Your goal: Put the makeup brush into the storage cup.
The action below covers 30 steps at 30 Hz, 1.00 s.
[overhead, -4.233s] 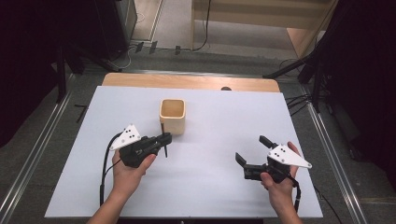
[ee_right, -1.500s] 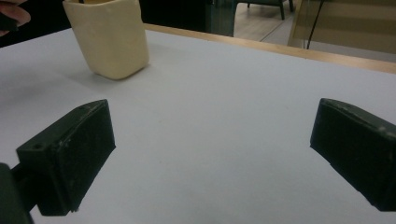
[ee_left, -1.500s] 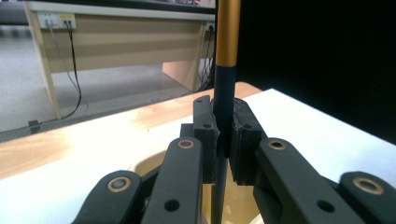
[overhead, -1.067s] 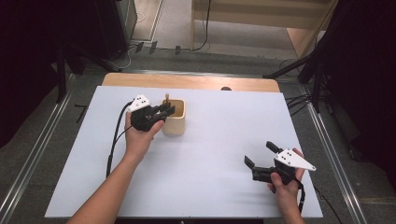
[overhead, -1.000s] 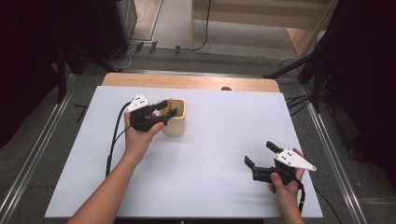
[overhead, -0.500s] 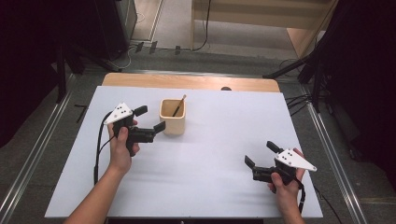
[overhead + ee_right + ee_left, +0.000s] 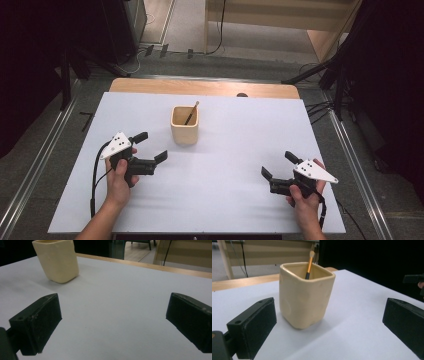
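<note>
Left gripper point(image 7: 151, 147) fingers spread wide, just been opening, empty, near-left of the cream cup point(image 7: 184, 125). Right gripper point(image 7: 276, 166) fingers likewise released, holding nothing, low over the worktop point(image 7: 240, 200) at near right. Cup upright at centre far, squarish and glossy, with a slim brush point(image 7: 191, 112) leaning inside, orange handle, pale tip up.
</note>
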Motion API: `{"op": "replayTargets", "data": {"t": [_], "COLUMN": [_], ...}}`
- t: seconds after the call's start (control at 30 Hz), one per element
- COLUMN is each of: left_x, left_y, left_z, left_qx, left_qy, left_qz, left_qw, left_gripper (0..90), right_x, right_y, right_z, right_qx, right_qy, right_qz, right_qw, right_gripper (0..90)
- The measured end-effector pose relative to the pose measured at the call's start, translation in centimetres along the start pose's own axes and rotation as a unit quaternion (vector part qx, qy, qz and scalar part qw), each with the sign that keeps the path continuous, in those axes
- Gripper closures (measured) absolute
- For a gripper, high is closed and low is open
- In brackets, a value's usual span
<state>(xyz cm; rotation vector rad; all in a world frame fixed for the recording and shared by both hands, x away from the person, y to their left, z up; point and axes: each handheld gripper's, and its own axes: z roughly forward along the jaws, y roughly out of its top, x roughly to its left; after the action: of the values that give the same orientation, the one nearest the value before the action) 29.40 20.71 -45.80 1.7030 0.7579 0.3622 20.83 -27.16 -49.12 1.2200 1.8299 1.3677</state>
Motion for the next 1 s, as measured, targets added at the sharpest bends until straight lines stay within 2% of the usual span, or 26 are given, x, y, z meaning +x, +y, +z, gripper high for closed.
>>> {"op": "replayTargets", "data": {"t": [0.13,0.43,0.67,0.8,1.0], "left_x": [0.1,0.5,0.5,0.4,-0.2], "left_y": [-0.3,-1.5,-2.2,-2.7,-3.4], "left_z": [-1.2,-4.1,-6.1,-7.2,-7.9], "left_qx": [-0.009,-0.013,-0.010,-0.015,-0.007], "left_qy": [0.005,0.020,0.031,0.026,0.023], "left_qz": [-0.003,-0.011,-0.004,-0.011,-0.003], "left_qw": [0.9999,0.9996,0.9995,0.9995,0.9997], "left_gripper": [0.0,0.0,0.0,0.0,0.0], "right_x": [0.0,-0.1,-0.2,-0.1,-0.3], "right_y": [0.0,0.0,-0.1,-0.1,-0.2], "right_z": [-0.1,-0.3,-0.4,-0.4,-0.4], "right_qx": [-0.001,-0.003,-0.003,-0.004,-0.003], "right_qy": [-0.002,-0.004,-0.011,-0.013,-0.016], "right_qz": [-0.001,0.000,0.002,-0.001,0.002], "right_qw": [1.0000,1.0000,0.9999,0.9999,0.9999], "right_gripper": [0.4,0.4,0.4,0.4,0.4]}}
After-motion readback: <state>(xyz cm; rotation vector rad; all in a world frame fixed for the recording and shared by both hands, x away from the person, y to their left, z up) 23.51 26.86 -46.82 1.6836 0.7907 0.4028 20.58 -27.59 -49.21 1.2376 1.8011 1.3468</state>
